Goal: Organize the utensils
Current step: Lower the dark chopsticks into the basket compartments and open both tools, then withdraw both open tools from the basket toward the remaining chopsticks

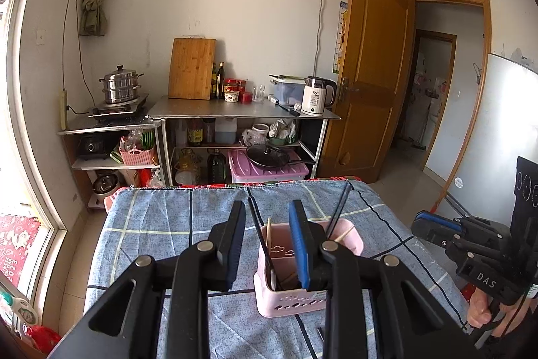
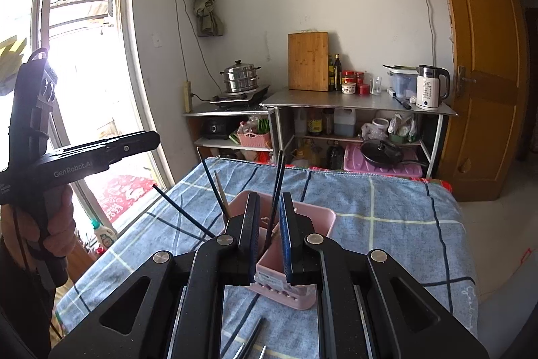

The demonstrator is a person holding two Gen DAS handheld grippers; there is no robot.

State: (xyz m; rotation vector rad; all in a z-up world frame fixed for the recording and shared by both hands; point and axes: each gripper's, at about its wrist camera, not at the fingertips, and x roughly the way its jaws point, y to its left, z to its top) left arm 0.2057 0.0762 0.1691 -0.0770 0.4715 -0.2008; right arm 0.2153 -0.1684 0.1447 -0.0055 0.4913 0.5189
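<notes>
Left gripper [image 1: 269, 241] up close, jaws spread, nothing pinched. Right gripper [image 2: 269, 234] stands narrowly parted around dark chopsticks [image 2: 276, 190], pads apparently clear of them. Both hover over the pink utensil holder [image 1: 349, 239] on the checked blue cloth [image 1: 161, 221].

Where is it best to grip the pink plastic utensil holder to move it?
Likely the pink plastic utensil holder's thin right-hand rim, coming from above: it stands upright and open-topped, and that stretch of rim looks free of the dark chopsticks.

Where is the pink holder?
In both views the pink holder stands on the blue checked cloth, just ahead of the grippers, with chopsticks in it.
</notes>
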